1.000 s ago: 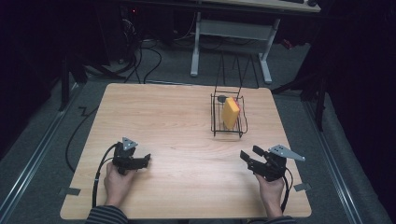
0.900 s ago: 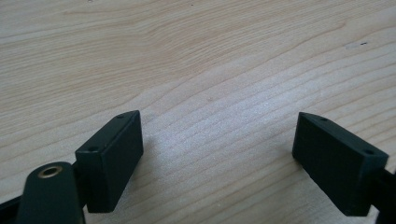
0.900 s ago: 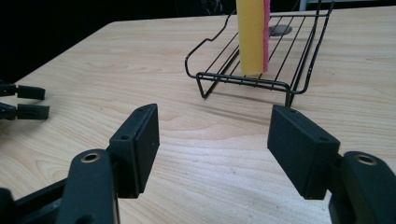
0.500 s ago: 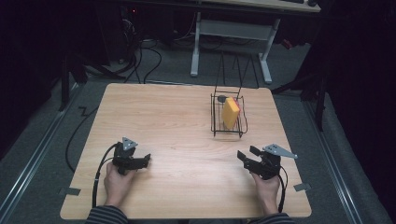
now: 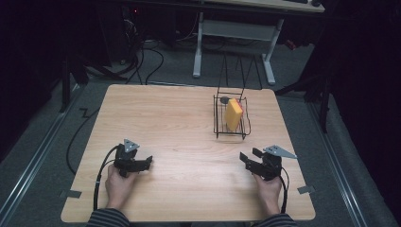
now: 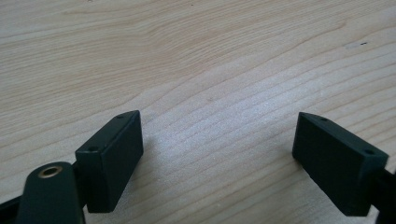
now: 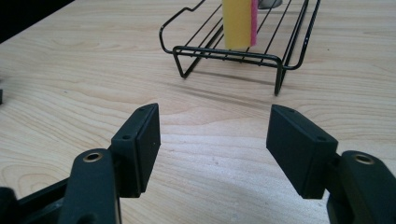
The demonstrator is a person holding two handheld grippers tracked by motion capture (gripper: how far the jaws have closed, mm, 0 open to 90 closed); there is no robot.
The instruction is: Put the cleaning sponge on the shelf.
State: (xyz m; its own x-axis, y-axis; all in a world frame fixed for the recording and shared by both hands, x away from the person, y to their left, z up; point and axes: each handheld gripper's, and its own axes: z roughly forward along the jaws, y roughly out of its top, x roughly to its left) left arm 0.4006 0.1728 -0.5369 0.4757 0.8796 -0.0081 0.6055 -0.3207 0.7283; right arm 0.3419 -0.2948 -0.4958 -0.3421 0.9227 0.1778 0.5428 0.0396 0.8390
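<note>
Two grippers: each rests low on the near part of the wooden table [image 5: 175, 127], one in each of the person's hands, well apart from one another.
Left gripper [image 5: 147, 161]: near the table's left front corner, held in the left hand [image 5: 118, 184]; in the high view it points toward the right of the picture, across the table. In its own view [image 6: 217, 154] the two black jaws stand wide apart over bare wood grain, with nothing between them; released.
Right gripper [image 5: 249, 155]: near the table's right front corner, held in the right hand [image 5: 268, 189]; in the high view it points left and slightly away from the person. In its own view [image 7: 214, 144] the jaws are spread wide, with bare table between them; released, grasping nothing.
Grey plates: a three-cornered plate sits on top of each gripper, seen from above.
Cables: a black cable loops from the left gripper back along the left forearm; another trails down by the right wrist.
Wire rack [image 5: 219, 118]: black, standing on the far right part of the table, well ahead of the right gripper. In the right gripper view [image 7: 187, 49] its near edge and feet stand beyond the jaws, apart from them.
Sponge [image 5: 232, 114]: yellow with a pink-red layer on one face, standing on edge inside the wire rack, leaning a little. In the right gripper view [image 7: 236, 23] it stands upright above the rack's near bars.
Dark round object [image 5: 224, 100]: small, at the rack's far end behind the sponge; too small to tell what it is.
Floor: grey, with cables and a white desk frame beyond the table's far edge.
</note>
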